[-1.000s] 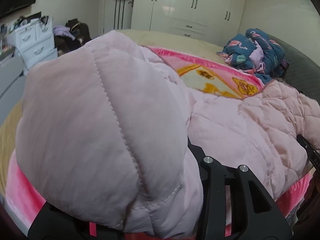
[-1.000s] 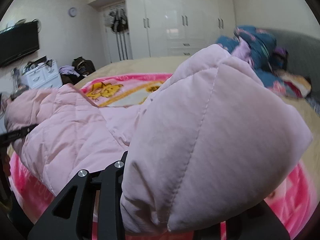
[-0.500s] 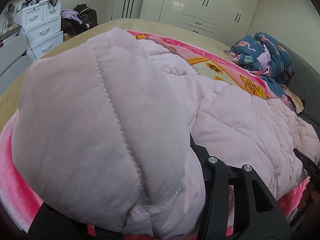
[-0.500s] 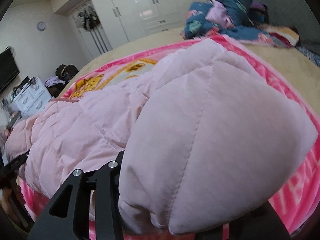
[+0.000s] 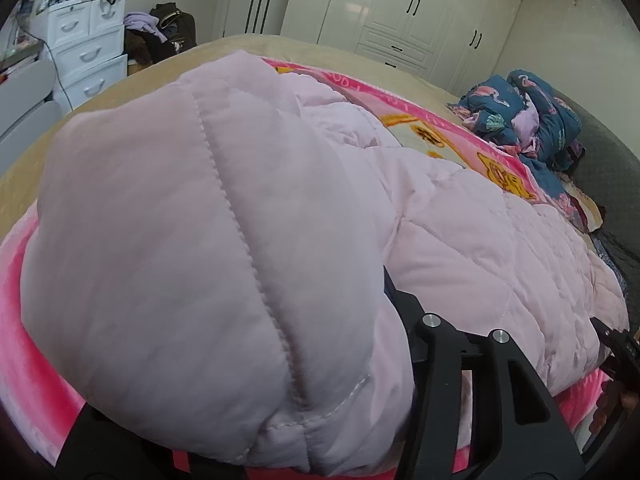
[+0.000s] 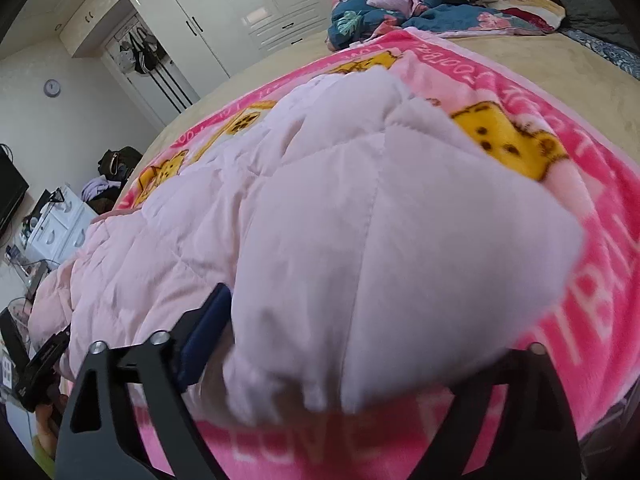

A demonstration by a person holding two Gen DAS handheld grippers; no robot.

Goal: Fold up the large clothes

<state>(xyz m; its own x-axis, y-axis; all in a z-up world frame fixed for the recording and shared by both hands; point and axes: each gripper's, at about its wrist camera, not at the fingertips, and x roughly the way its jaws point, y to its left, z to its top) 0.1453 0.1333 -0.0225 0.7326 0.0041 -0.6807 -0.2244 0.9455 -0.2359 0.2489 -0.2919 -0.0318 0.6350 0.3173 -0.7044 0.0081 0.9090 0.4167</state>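
Note:
A pale pink quilted jacket (image 5: 460, 236) lies across a pink cartoon blanket (image 5: 444, 120) on the bed. My left gripper (image 5: 256, 364) is shut on one puffy corner of the jacket, which bulges over the fingers and hides the left one. My right gripper (image 6: 360, 344) holds the other corner of the jacket (image 6: 240, 220); its fingers stand wide and the fabric looks blurred and loose between them. The blanket (image 6: 600, 280) shows under the right gripper. The right gripper's tip (image 5: 616, 344) shows at the far right of the left wrist view.
A heap of dark blue patterned bedding (image 5: 528, 116) lies at the head of the bed by a grey headboard (image 5: 600, 160). White wardrobes (image 5: 400, 12) line the far wall. White drawers (image 5: 88, 52) and bags stand left of the bed.
Both grippers have lowered and carried the jacket corners forward over the bed. The right gripper's fingers now stand wider, and the fabric in them has slackened.

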